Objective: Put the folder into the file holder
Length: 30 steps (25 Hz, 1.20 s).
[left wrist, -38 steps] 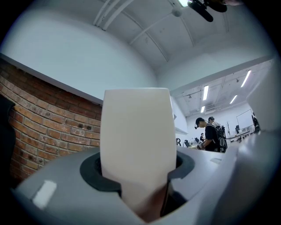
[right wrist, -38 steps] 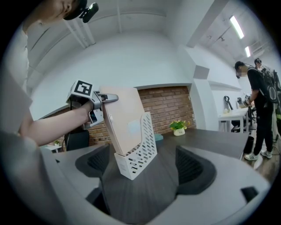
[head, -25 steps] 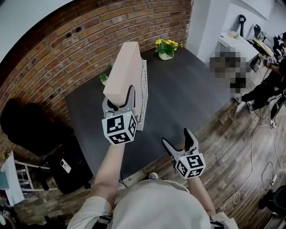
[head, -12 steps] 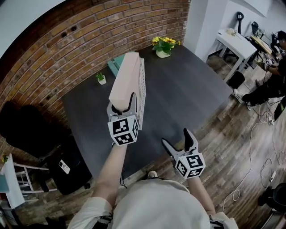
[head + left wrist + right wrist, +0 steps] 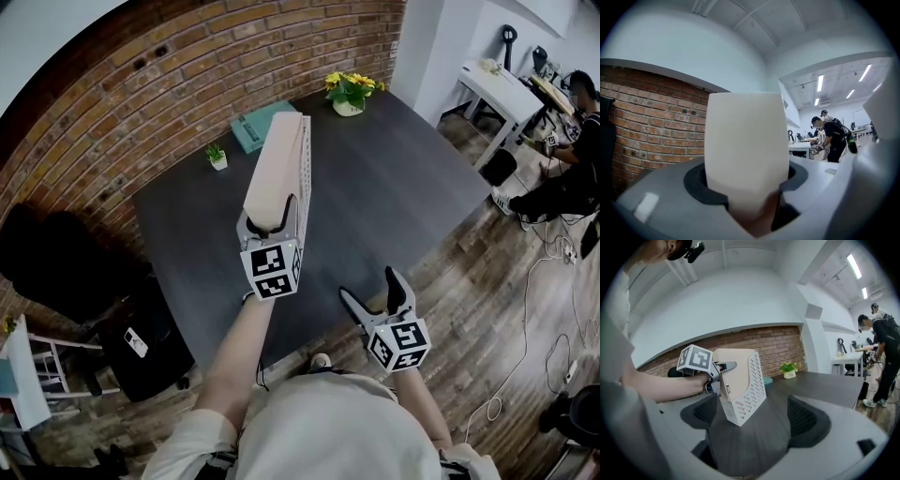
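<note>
A thick pale pink folder stands on edge inside the white perforated file holder on the dark table. My left gripper is shut on the folder's near end, and the folder fills the gap between its jaws. In the right gripper view the holder leans to one side with the folder in it and its lower corner on the table. My right gripper hangs open and empty by the table's front edge, well right of the holder.
A teal book and a small potted plant lie behind the holder near the brick wall. A pot of yellow flowers stands at the far corner. A black chair is on the left; people work at desks at the far right.
My left gripper has carried the folder to the right and lower, so it now lines up with the holder. The teal book has come into sight. The right gripper has stayed put.
</note>
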### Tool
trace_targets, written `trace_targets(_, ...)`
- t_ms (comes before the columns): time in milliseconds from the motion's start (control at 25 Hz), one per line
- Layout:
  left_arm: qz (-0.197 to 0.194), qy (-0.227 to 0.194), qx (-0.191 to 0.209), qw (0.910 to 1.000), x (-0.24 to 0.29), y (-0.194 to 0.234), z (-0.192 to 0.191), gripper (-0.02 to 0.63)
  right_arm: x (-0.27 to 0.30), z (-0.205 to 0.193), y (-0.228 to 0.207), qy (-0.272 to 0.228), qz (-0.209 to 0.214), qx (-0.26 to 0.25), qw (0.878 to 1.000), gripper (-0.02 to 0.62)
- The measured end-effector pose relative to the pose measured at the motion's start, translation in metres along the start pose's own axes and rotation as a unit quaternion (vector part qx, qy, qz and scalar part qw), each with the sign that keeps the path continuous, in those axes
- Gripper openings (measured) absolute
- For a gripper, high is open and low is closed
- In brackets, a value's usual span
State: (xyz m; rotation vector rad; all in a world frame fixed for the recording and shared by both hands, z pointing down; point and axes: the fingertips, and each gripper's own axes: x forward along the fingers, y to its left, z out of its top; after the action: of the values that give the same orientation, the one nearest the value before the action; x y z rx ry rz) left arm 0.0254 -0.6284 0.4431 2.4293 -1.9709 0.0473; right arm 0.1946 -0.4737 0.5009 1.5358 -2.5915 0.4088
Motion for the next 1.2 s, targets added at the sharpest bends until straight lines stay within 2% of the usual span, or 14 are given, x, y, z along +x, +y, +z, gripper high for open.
trace_targets(160, -0.003, 0.010, 0.002, 0.9999, 0.002, 0.001, -0.002, 0.290, -0.001, 0.001, 0.007, -0.001, 0.002, -0.001, 1.000, 0.446)
trace_targets(440, -0.032, 0.034, -0.003, 0.9989, -0.014, -0.003, 0.005, 0.319, -0.020, 0.003, 0.021, -0.001, -0.002, -0.002, 1.000, 0.446)
trace_targets(960, -0.086, 0.068, -0.044, 0.9930, -0.135, 0.001, 0.006, 0.312, -0.066, -0.002, 0.080, -0.014, -0.018, -0.002, 1.000, 0.445)
trace_targets(1000, -0.089, 0.072, -0.049, 0.9923, -0.147, 0.003, 0.005, 0.290, -0.070, -0.003, 0.086, -0.012, -0.018, -0.004, 1.000, 0.435)
trace_targets(1080, -0.091, 0.077, -0.053, 0.9915, -0.170, 0.005, 0.003, 0.227, -0.080, -0.005, 0.097, -0.012, -0.021, -0.010, 1.000, 0.317)
trace_targets(1200, -0.091, 0.083, -0.062, 0.9904, -0.205, 0.009, -0.002, 0.157, -0.094, -0.010, 0.114, -0.011, -0.028, -0.018, 0.999, 0.231)
